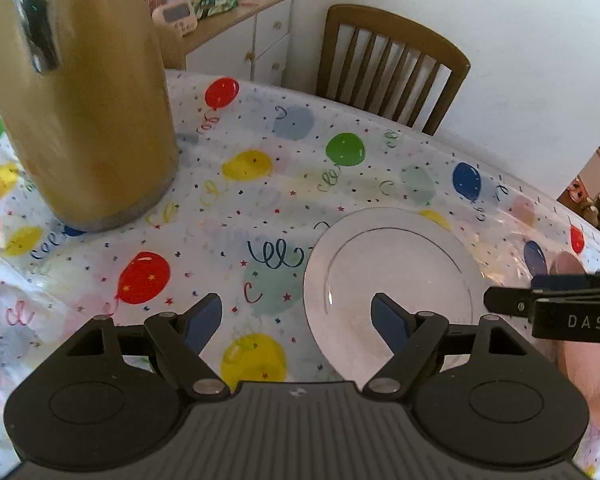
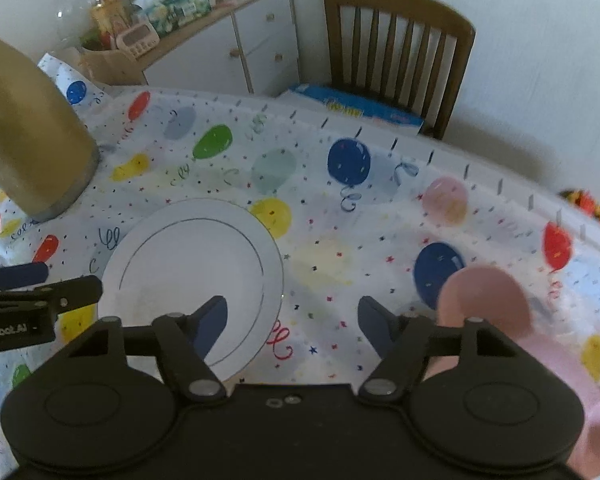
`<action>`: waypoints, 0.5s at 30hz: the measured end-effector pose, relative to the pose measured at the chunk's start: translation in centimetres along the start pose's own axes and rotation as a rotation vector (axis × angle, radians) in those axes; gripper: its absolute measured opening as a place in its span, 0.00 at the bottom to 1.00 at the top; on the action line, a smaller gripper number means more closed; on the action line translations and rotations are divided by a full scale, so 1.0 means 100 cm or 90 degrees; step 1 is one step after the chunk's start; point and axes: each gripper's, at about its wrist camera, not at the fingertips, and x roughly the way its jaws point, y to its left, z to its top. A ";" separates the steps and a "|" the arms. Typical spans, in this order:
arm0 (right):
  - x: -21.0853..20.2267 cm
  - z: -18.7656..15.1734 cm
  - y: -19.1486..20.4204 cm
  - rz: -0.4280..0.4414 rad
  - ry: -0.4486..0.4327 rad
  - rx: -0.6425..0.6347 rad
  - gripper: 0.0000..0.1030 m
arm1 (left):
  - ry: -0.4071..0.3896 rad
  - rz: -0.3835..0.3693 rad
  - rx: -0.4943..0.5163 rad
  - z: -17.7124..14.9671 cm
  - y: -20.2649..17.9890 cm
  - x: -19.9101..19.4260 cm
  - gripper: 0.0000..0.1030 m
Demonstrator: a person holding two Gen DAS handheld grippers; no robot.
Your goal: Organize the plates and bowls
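Observation:
A white plate (image 1: 396,280) with a thin dark ring lies flat on the balloon-print tablecloth; it also shows in the right wrist view (image 2: 192,268). My left gripper (image 1: 296,320) is open and empty, its right finger over the plate's near left part. My right gripper (image 2: 292,320) is open and empty, its left finger over the plate's near right edge. The right gripper shows at the right edge of the left wrist view (image 1: 504,300). The left gripper shows at the left edge of the right wrist view (image 2: 72,284). No bowl is in view.
A tall gold thermos jug (image 1: 80,92) stands on the table left of the plate. A wooden chair (image 1: 392,68) stands at the far table edge, with a blue box (image 2: 356,108) on its seat. A cluttered sideboard (image 2: 204,40) lies behind. A pink out-of-focus shape (image 2: 496,308) sits beside my right gripper.

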 end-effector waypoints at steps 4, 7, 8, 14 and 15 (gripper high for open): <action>0.015 0.003 -0.009 0.036 0.027 0.039 0.51 | 0.011 -0.028 -0.017 0.004 0.002 0.012 0.79; 0.020 0.003 -0.012 0.053 0.036 0.057 0.46 | 0.014 -0.026 -0.009 0.007 -0.001 0.019 0.70; 0.021 0.003 -0.014 0.058 0.038 0.062 0.44 | 0.018 -0.026 -0.010 0.008 -0.001 0.022 0.64; 0.025 0.003 -0.022 0.078 0.042 0.087 0.32 | 0.035 -0.039 -0.041 0.011 0.007 0.035 0.51; 0.025 0.003 -0.023 0.082 0.042 0.091 0.29 | 0.035 -0.044 -0.047 0.012 0.008 0.035 0.51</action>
